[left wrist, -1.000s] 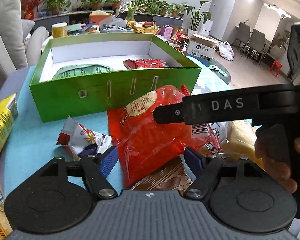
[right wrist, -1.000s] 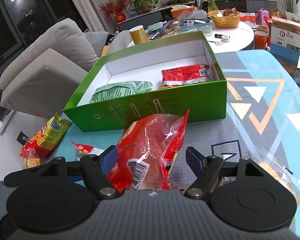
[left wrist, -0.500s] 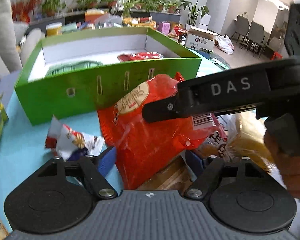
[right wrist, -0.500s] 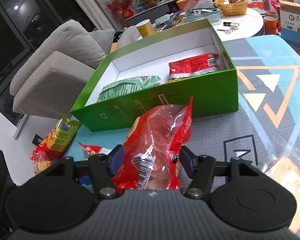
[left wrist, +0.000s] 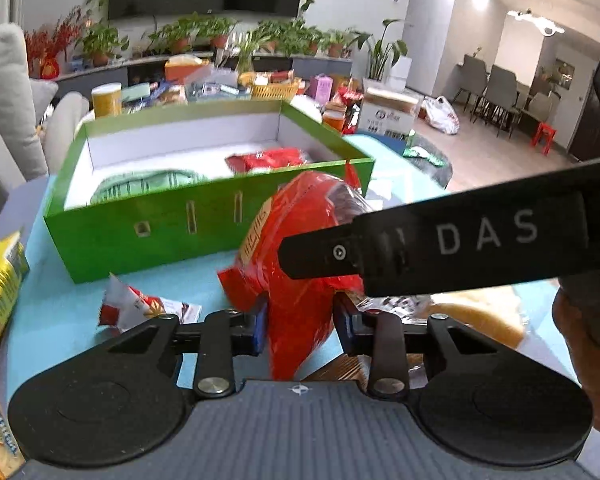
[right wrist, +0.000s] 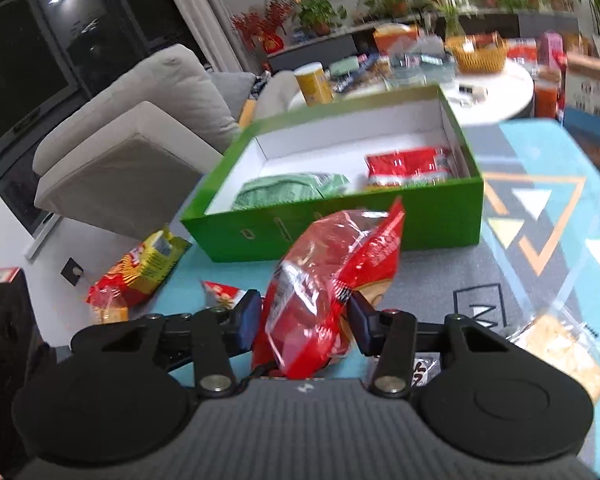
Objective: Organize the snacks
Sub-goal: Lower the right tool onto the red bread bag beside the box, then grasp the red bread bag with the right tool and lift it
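A red snack bag [left wrist: 300,264] stands lifted in front of the green box [left wrist: 160,236]. My left gripper [left wrist: 300,326] is shut on its lower end. My right gripper [right wrist: 304,320] is shut on the same red bag [right wrist: 332,276], and its black arm crosses the left wrist view [left wrist: 460,244]. The green box [right wrist: 440,224] holds a green packet [right wrist: 292,190] and a red packet [right wrist: 408,164].
A small red-and-white packet [left wrist: 140,306] lies left of the bag. A yellow-red bag [right wrist: 140,272] lies at the table's left edge. A clear bag of crackers [right wrist: 560,348] lies to the right. A round table with clutter [right wrist: 492,80] stands behind the box.
Both grippers have closed onto the red bag and lifted it upright off the table, nearer the green box.
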Demonstrator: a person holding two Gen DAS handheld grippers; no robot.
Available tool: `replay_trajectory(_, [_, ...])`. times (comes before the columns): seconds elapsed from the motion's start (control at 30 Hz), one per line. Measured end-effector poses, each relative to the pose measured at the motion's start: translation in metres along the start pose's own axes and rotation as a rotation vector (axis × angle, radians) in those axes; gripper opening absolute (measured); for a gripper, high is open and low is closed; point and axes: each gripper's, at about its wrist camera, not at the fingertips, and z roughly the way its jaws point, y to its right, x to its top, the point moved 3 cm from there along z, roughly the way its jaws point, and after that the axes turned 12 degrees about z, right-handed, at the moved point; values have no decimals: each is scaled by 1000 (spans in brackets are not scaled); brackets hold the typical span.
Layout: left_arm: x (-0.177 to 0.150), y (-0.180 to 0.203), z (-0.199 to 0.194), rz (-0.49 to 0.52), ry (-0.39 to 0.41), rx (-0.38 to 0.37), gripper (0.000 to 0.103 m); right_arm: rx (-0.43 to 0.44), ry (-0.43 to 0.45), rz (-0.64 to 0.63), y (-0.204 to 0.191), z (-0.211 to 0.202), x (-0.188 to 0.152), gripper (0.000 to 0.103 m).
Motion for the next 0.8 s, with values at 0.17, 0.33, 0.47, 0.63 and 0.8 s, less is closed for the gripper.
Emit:
replay_trajectory(0.17, [-2, -4, -19, -26, 11, -26, 31, 88, -7, 7, -1, -21, 2, 31])
replay_trajectory(0.33, [-20, -35, -17, -174, -62, -26, 32, 99, 52, 48, 12, -25, 10, 40])
replay_trajectory(0.47, [-23, -45, -19, -185, -60, 39, 32, 33, 31, 27, 19, -4, 11, 49])
replay_trajectory(0.63, [-24, -44, -19, -132, -66, 62, 33, 93, -21, 87, 23, 18, 7, 62])
replay_trajectory(0.8, [-28, -44, -22, -147, -74, 64, 43, 78, -37, 115, 28, 29, 14, 62])
